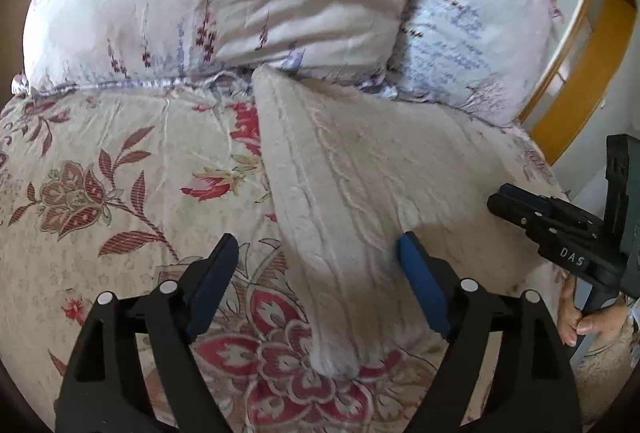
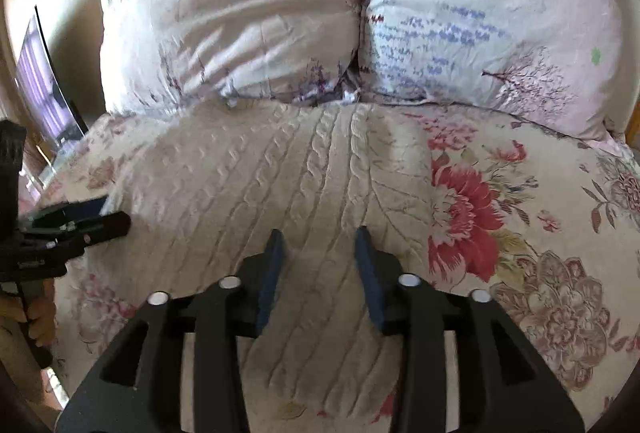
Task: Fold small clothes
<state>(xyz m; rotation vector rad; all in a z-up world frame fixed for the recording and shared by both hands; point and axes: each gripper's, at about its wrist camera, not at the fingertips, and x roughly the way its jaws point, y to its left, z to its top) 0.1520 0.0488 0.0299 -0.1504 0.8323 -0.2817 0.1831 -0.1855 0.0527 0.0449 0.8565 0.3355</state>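
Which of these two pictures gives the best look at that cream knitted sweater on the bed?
The right wrist view: the cream knitted sweater spreads broadly across it, its cable pattern clear. The left wrist view shows the sweater more from one side, as a tapering shape, its near end between the open fingers of the left hand-held gripper.

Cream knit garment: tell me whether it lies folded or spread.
Partly folded. The cream knit garment shows a doubled, rounded left edge on the floral bedspread; the right wrist view shows it lying flat and broad.
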